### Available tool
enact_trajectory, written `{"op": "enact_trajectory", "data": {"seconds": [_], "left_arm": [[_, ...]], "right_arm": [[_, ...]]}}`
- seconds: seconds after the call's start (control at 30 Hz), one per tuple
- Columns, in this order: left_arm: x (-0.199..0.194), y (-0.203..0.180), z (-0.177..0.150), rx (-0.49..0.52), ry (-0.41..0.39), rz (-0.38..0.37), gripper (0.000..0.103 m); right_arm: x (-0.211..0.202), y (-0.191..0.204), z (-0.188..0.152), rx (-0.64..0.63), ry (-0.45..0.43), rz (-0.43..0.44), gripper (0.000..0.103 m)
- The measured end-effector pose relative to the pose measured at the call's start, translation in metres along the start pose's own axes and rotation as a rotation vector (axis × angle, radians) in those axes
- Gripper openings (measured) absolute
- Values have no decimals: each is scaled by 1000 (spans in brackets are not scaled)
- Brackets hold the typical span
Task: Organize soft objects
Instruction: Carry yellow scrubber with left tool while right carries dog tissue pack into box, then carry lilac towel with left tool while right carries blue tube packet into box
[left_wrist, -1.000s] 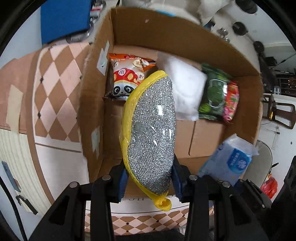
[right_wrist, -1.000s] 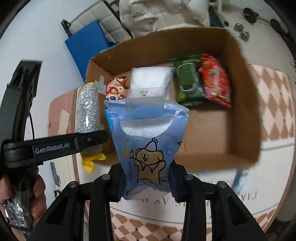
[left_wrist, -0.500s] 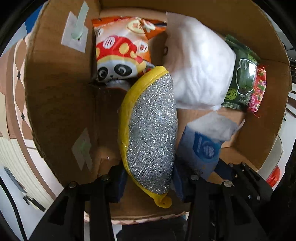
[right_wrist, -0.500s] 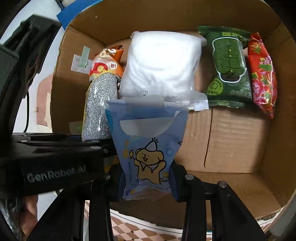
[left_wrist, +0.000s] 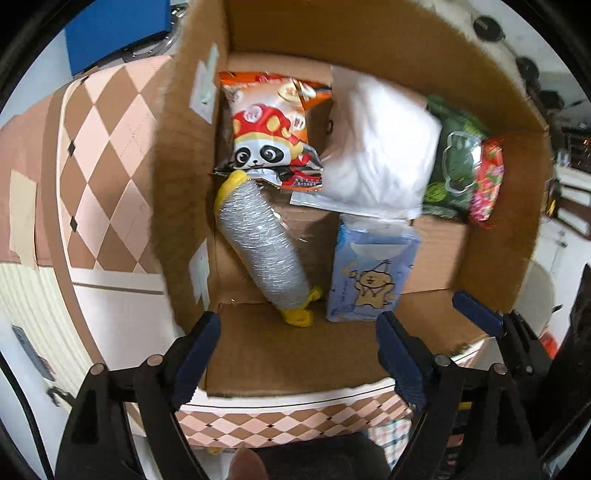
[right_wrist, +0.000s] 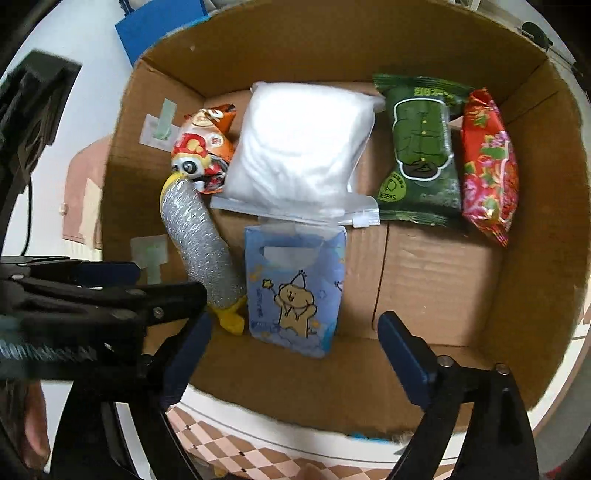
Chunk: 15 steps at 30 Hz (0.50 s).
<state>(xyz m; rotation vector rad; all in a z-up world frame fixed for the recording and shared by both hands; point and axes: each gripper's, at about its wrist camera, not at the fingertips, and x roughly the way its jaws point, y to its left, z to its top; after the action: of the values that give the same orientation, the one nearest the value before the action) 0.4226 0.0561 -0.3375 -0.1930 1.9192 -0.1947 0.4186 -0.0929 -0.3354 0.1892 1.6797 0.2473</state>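
While both sets of jaws are opening with nothing between them, the left gripper (left_wrist: 297, 354) and right gripper (right_wrist: 295, 350) should lift straight out of the box (right_wrist: 436, 277), leaving the sponge (left_wrist: 262, 254) and tissue pack (right_wrist: 295, 288) lying on the box floor.

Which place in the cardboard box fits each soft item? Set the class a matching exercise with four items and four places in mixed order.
Items:
1. silver scrubber
2. blue bear pack
3. white pouch
4. red floral pack

Places:
A. far right of the back row
B. front, just below the white pouch
C. along the left wall, yellow tip under the panda snack bag
D. back row, between the panda snack bag and the green pack

Pairs: 1-C, 2-B, 3-D, 4-A
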Motion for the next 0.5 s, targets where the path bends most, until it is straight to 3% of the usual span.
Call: {"op": "enact_trajectory", "data": {"seconds": [0.03,0.17,0.23,0.37,0.43,0.5], "left_arm": [[-5,2,-6,-5,-24,-1,90],[-29,-2,-30,42,-152,95,95],[-49,-11,-36,62,-250,163,95],[-76,-16,-82,124,-484,256,96],[-74,-20,-108,151,-545,283,96],[-64,-19,-129,185,-551,293,96]], "right_arm": [[-5,0,-2,-3,-9,5,103],[-32,1,-12,-30,-104,-54,103],[-50,1,-21,-34,-178,-114,103],[-78,-7,-45,-16,-262,-108,103],[-85,-10,-59,-17,-301,-105,103],[-93,-22,-81,-12,-318,-118,103]]}}
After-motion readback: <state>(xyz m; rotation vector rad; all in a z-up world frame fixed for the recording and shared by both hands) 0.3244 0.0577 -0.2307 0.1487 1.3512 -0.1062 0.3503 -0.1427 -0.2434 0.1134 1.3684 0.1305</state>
